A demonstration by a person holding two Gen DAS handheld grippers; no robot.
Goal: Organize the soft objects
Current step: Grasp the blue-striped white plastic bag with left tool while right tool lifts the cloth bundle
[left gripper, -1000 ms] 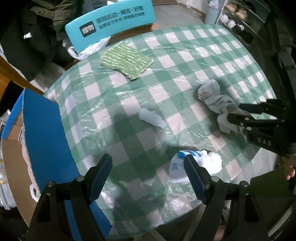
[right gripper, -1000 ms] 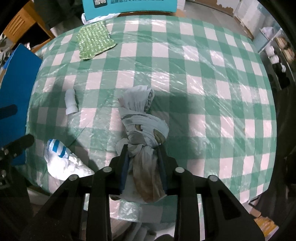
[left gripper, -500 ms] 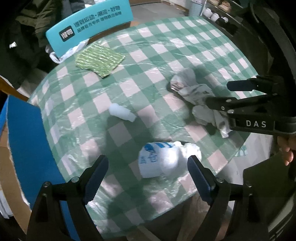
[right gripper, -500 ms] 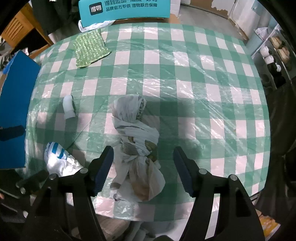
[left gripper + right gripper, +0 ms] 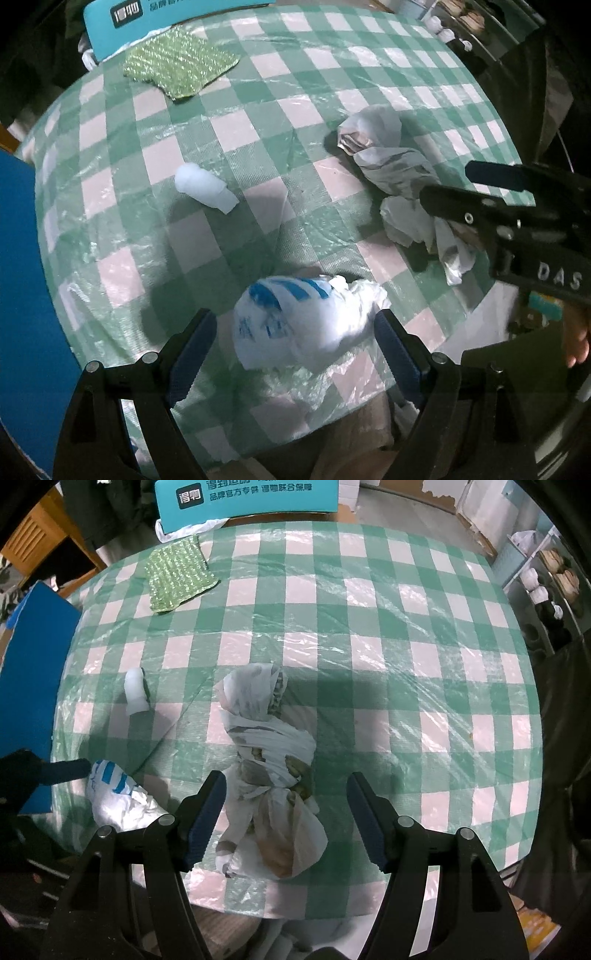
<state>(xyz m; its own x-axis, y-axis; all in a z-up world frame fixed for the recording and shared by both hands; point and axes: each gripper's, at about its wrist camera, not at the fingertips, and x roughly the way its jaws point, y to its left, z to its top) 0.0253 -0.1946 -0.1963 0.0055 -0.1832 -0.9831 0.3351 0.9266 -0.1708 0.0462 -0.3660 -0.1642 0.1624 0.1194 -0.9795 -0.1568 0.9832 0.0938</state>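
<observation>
A white plastic bag with blue print lies near the table's front edge. My left gripper stands open astride it, pads just clear of its sides. One left finger shows beside that bag in the right wrist view. A knotted white patterned bundle lies on the check tablecloth. My right gripper is open, with the bundle's lower end between the fingers and not pressed. In the left wrist view the right gripper hangs over the bundle.
A small white wad and a green glittery cloth lie farther back on the table. A blue box flap stands at the left edge. A teal chair back is behind, and shelves with shoes at right.
My right gripper let go of the knotted bundle and its jaws spread wide. My left gripper sank and came over the blue-printed bag, which now sits between its fingers.
</observation>
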